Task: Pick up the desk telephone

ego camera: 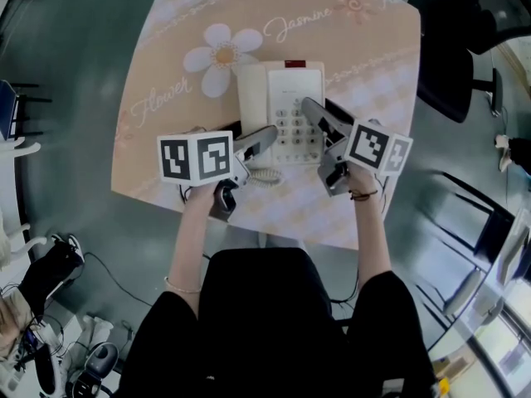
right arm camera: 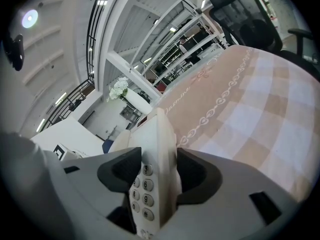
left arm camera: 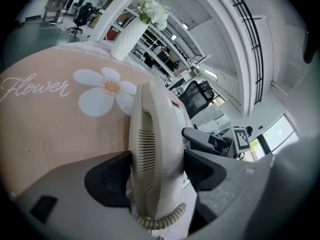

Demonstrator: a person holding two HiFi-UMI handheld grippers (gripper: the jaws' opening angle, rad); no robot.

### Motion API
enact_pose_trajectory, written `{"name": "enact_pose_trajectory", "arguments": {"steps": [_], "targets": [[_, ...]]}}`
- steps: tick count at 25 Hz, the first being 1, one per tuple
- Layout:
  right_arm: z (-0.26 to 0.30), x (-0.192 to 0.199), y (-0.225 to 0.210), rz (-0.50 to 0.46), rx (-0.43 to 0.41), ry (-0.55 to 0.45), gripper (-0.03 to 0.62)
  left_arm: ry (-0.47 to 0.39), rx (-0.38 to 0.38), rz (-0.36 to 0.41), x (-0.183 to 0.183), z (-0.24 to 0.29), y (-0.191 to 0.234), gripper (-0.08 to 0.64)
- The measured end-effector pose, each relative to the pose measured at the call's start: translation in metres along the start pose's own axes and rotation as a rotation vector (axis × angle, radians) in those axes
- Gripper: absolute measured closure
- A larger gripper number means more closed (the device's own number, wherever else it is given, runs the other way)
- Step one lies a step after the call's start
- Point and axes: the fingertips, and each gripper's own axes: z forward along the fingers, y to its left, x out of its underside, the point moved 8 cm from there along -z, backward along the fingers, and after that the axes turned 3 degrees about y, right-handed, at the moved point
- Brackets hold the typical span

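As the head view shows, the cream plastic desk telephone (ego camera: 280, 98) sits toward the near edge of the peach floral tabletop (ego camera: 149, 152). Left gripper view: the left gripper (left arm camera: 157, 166) is clamped on its handset side. Right gripper view: the right gripper (right arm camera: 152, 171) is clamped on its keypad side.

The desk telephone (ego camera: 286, 98) sits in middle of the table (ego camera: 149, 152); handset (left arm camera: 150, 134) on its left side, btw jaws of my left gripper (left arm camera: 156, 170). My right gripper (right arm camera: 156, 173) straddles its right edge; vase (left arm camera: 129, 39) behind, at far edge.
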Motion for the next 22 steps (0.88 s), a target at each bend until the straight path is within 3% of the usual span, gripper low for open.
{"name": "enact_pose_trajectory", "arguments": {"steps": [13,22], "targets": [[-0.0026,0.0005,-0.0006,-0.004,0.028,-0.022,0.399,0.038,-0.038,0.016,-0.0023,0.0011,-0.0022,0.244],[-0.0035,0.0032,0.0031,0.037,-0.010,-0.034,0.403,0.055,-0.062,0.043,-0.0045,-0.0019,-0.0080,0.249]]}}
